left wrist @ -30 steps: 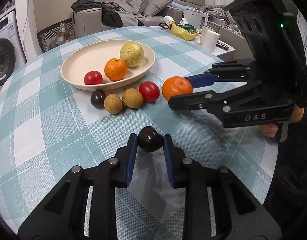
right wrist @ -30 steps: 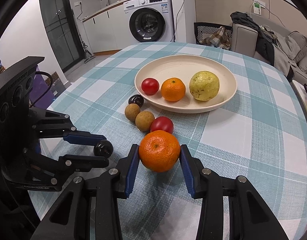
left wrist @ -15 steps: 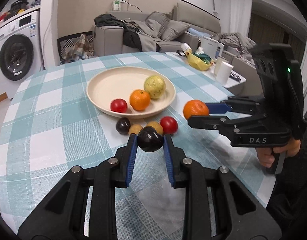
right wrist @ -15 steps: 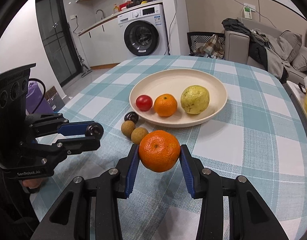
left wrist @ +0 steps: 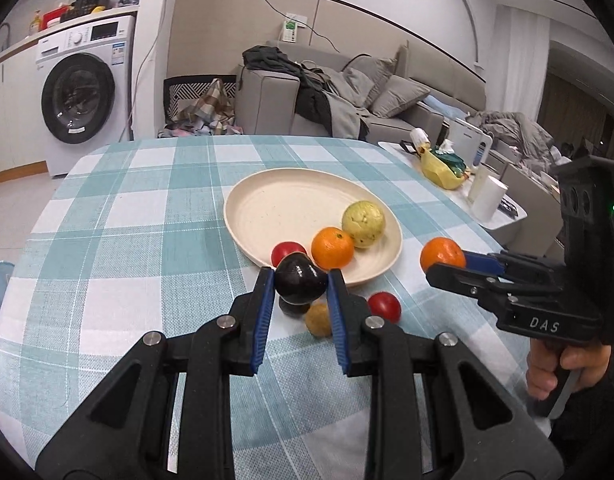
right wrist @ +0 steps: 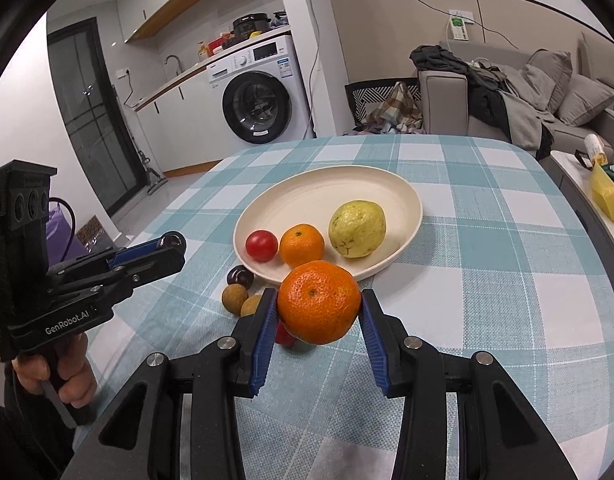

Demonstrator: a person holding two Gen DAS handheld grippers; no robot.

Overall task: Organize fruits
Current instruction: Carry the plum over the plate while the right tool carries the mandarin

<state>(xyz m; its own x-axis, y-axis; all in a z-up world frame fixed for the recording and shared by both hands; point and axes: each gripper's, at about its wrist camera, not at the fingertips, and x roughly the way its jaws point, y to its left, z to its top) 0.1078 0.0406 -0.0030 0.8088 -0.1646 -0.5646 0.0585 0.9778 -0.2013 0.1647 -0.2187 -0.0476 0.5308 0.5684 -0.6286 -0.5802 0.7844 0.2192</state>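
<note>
Checked-cloth surface [left wrist: 119, 240], cream plate [left wrist: 267, 204] holding three fruits. We're mid-carry: right gripper [right wrist: 318, 316] clamped on orange [right wrist: 318, 301], left gripper [left wrist: 301, 294] clamped on dark plum [left wrist: 299, 283], both airborne near plate. Next: over rim, lower, release.

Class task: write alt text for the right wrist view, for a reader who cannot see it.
The right tool grips an orange mandarin above a checked tablecloth, facing a cream plate holding a tomato, a mandarin and a guava. The left tool holds a dark fruit.
</note>
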